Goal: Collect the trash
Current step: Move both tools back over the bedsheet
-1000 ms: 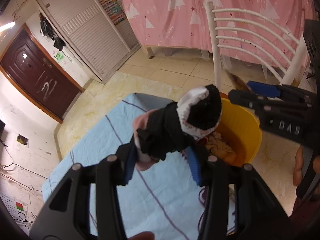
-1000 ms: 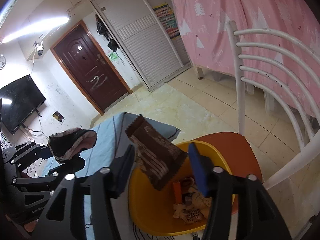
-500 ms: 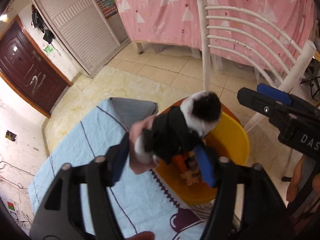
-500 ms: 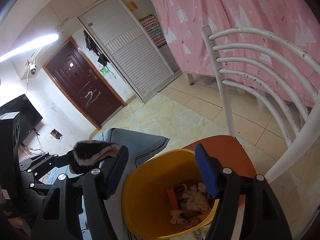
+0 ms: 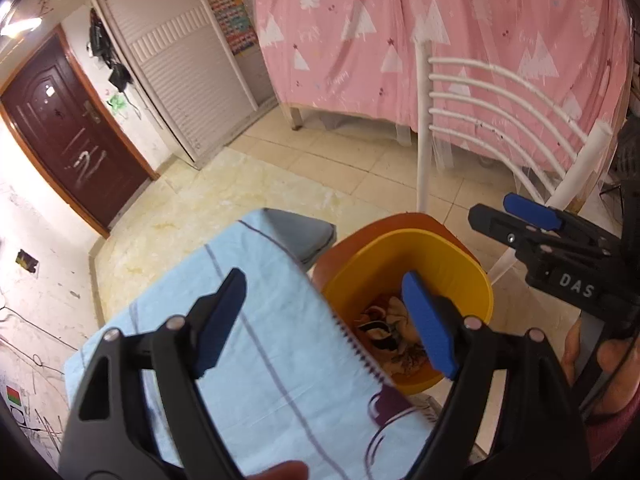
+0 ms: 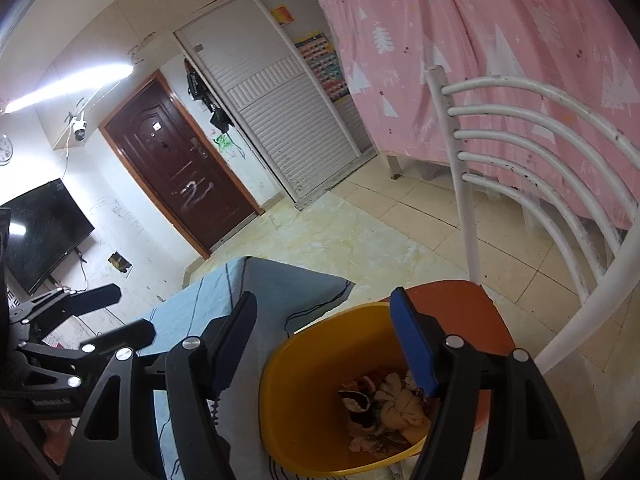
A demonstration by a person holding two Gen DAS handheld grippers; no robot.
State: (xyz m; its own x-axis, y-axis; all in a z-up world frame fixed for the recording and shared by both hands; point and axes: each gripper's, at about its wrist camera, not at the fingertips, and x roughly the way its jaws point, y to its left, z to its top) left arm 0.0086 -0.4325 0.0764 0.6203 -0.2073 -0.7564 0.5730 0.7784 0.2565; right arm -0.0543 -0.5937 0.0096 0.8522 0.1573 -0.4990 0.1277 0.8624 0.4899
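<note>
Yellow plastic bin (image 5: 448,256) stands on the orange seat of a white chair (image 5: 496,92), just beside the corner of a table under a pale blue cloth (image 5: 256,344). Collected trash (image 6: 384,404) lies at the bin's bottom: crumpled cream and tan scraps, one dark piece with a pale edge, an orange bit half hidden.

Left gripper (image 5: 324,316): jaws opening, wide, nothing between the blue pads; it hangs over the table edge and the bin's near rim.

Right gripper (image 6: 324,344): jaws apart, empty, poised over the bin mouth.

No loose trash shows on the visible cloth; more may lie out of frame.

Handling, judged: pieces look light, soft and crushable, likely cloth, tissue and wrapper. No breakage risk. Crinkly film may slip off the pads, so pinch a bunched fold or the thick middle, not a thin edge. Limp items will dangle; lift them clear of the rim before letting go. The bin itself looks light and could slide on the seat if nudged.
</note>
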